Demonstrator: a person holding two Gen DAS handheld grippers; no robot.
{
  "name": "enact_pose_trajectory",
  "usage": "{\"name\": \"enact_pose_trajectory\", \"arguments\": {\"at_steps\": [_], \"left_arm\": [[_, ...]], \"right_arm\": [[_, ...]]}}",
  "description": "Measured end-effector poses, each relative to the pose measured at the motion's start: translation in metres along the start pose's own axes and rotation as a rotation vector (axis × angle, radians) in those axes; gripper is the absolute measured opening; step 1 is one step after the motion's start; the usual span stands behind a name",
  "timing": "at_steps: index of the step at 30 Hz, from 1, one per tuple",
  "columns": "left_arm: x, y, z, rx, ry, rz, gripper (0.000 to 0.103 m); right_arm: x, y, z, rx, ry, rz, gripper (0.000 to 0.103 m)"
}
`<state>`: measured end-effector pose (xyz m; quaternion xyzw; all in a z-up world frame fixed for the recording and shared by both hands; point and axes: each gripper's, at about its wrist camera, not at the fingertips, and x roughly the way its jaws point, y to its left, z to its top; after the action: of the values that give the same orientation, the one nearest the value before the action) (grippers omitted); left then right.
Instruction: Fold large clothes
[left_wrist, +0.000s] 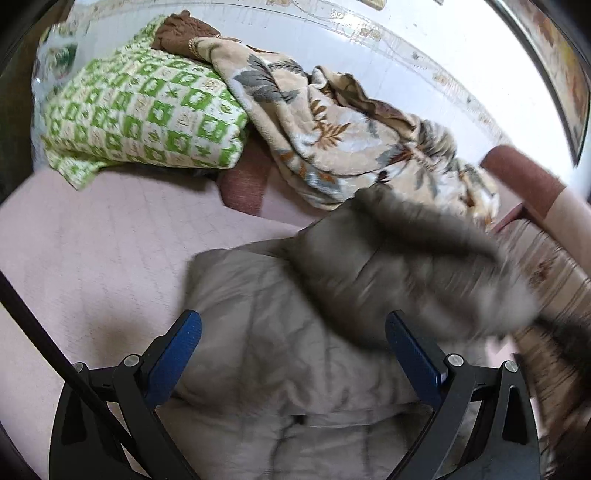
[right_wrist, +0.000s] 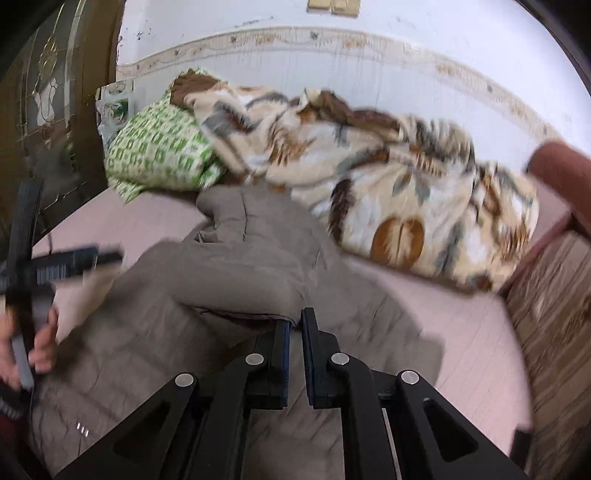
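Note:
A grey-brown padded jacket (left_wrist: 258, 369) lies spread on the pink bed sheet (left_wrist: 92, 240). One part of it with a pale fur trim (left_wrist: 517, 295) is lifted over the rest at the right and is blurred by motion. My left gripper (left_wrist: 291, 321) hovers over the jacket, open wide, with nothing pressed between its blue pads. In the right wrist view my right gripper (right_wrist: 295, 319) is shut, and a folded edge of the jacket (right_wrist: 229, 266) is pinched at its fingertips. A hand (right_wrist: 40, 343) holding the left gripper shows at the left edge.
A green-and-white patterned quilt (left_wrist: 147, 110) and a crumpled floral blanket (left_wrist: 351, 140) are piled along the white wall behind the jacket. Brown striped fabric (left_wrist: 554, 273) borders the bed on the right. A dark wooden door (right_wrist: 48, 110) stands at the far left.

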<state>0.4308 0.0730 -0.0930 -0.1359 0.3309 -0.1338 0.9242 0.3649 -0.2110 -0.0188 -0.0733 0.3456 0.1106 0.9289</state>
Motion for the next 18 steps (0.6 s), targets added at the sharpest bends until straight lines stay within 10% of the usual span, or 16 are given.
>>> {"name": "enact_pose_trajectory", "arguments": {"at_steps": [8, 18], "left_arm": [[0.010, -0.037, -0.012, 0.083, 0.010, -0.037, 0.100], [0.030, -0.051, -0.012, 0.107, 0.031, 0.044, 0.100]], "right_arm": [[0.027, 0.012, -0.091, 0.087, 0.121, 0.028, 0.002], [0.030, -0.028, -0.015, 0.250, -0.024, 0.166, 0.003]]}}
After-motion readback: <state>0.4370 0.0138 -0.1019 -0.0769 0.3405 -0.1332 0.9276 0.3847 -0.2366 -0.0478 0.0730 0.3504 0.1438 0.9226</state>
